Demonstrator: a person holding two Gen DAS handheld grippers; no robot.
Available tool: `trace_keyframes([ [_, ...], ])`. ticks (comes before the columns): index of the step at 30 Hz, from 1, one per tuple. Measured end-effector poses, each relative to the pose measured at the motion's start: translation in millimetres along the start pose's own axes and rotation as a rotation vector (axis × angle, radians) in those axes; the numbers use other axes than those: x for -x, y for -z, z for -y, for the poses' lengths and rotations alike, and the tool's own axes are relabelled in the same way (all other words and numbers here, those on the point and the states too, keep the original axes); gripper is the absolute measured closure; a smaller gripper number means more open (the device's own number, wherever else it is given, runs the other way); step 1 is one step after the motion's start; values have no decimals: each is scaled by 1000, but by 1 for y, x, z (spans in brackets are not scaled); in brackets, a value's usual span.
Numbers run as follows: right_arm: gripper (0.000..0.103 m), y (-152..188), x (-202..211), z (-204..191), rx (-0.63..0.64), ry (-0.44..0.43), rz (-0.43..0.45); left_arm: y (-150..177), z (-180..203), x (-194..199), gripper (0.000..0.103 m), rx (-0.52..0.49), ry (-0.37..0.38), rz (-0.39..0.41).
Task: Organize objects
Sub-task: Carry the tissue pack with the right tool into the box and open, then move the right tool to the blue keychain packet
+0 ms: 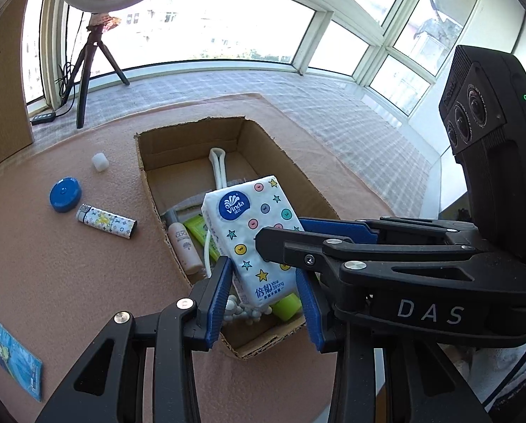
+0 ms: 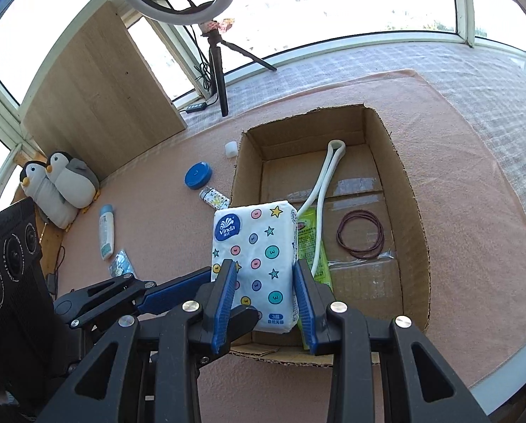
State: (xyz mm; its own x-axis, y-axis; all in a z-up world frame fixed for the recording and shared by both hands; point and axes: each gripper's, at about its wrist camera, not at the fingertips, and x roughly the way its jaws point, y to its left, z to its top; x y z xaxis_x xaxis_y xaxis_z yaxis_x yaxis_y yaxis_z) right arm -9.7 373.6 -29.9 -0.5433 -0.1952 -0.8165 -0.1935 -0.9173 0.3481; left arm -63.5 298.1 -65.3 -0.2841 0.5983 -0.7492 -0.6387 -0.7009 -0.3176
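The right gripper point(image 2: 264, 290) pinches the Vinda tissue pack point(image 2: 254, 257) between its fingers, above the cardboard box point(image 2: 412, 211). The left gripper point(image 1: 263, 294) brackets the same pack; contact unclear. Opposing pulls could twist the soft pack loose.

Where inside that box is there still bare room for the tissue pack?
The cardboard box is bare at its far end, beyond the hair ties, and near the right corner. The left side is crowded: white cable, green packet, bottle.
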Motion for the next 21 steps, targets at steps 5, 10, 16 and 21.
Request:
trace_keyframes([
  [5,72,-2,5,10,-14,15,20,-4,6,-8,53,-15,-3,-5],
  [10,44,-5,7,22,-61,68,39,-1,2,-9,32,4,-14,-13],
  [16,44,-5,5,16,-56,58,39,6,-8,-1,32,25,-22,-13],
  [21,44,-5,0,3,-32,42,32,14,-22,10,32,50,-42,-5],
])
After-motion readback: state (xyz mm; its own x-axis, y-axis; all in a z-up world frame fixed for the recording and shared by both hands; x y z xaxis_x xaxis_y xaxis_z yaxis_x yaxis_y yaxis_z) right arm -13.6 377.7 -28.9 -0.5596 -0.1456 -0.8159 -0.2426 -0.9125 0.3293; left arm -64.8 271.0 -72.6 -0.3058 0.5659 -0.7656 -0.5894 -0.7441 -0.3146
